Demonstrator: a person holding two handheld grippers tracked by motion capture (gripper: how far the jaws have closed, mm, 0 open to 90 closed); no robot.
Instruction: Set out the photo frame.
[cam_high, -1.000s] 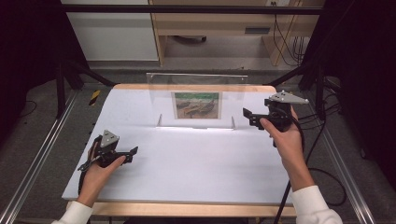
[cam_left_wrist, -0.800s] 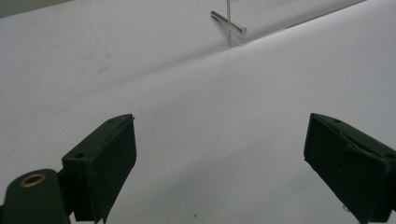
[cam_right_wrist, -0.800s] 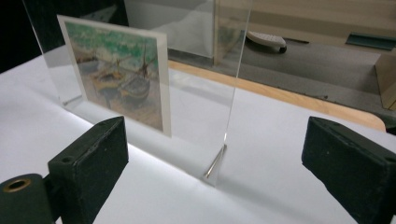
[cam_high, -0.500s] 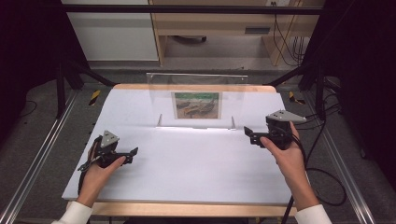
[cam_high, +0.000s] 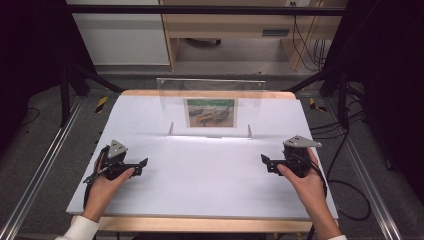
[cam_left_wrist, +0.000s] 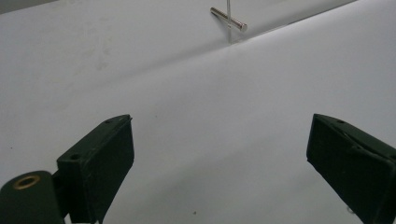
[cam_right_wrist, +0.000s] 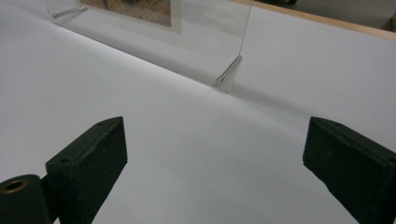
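From the high view, your left gripper (cam_high: 131, 167) and right gripper (cam_high: 272, 164) rest low over the white tabletop (cam_high: 210, 185), both well apart from the clear acrylic stand (cam_high: 210, 107) upright near the far edge with a picture (cam_high: 210, 112) in it. The sheet is thin, glossy and nearly invisible at its edges, so you could clip it and tip it over.

In the left gripper view, your fingers (cam_left_wrist: 100, 163) are spread wide and empty; a shiny metal pin (cam_left_wrist: 228, 18) foots the stand.

In the right gripper view, the fingers (cam_right_wrist: 88, 158) likewise gape, holding nothing. The other slim pin (cam_right_wrist: 229, 68) looks round and smooth, so I'd expect it to slip.
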